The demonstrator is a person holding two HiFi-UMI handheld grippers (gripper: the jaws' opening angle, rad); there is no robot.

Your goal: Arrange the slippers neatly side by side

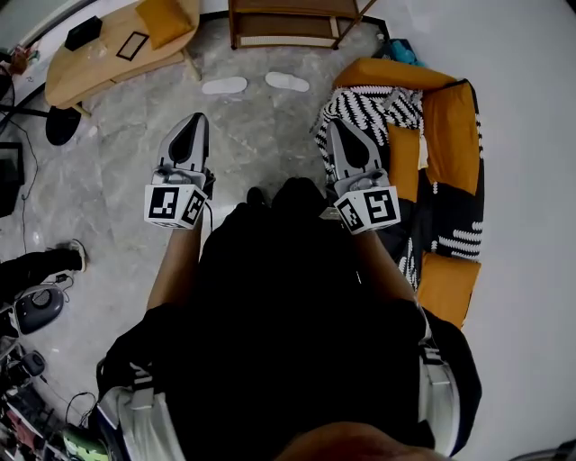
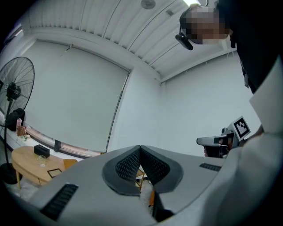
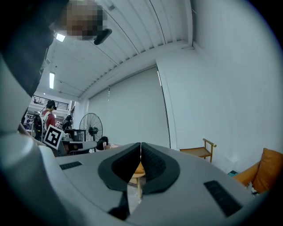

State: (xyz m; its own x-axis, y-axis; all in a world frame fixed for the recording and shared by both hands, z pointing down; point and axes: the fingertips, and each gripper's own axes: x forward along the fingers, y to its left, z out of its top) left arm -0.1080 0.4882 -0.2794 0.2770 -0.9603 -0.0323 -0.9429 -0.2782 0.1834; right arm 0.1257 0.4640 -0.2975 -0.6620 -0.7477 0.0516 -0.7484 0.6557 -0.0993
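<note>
Two white slippers lie on the marble floor far ahead of me, one slipper [image 1: 224, 85] to the left and the other slipper [image 1: 287, 81] to its right, toes angled apart with a gap between them. My left gripper [image 1: 192, 123] is held up in front of my body, shut and empty. My right gripper [image 1: 337, 129] is level with it, also shut with nothing in it. Both are well short of the slippers. In both gripper views the left gripper [image 2: 140, 148] and the right gripper [image 3: 140, 145] point upward at walls and ceiling.
An orange sofa [image 1: 450, 135] with a black-and-white patterned throw [image 1: 369, 106] is at my right. A wooden oval table [image 1: 108, 45] stands at the back left, a wooden rack [image 1: 292, 22] behind the slippers. A standing fan [image 2: 13, 95] and clutter line the left side.
</note>
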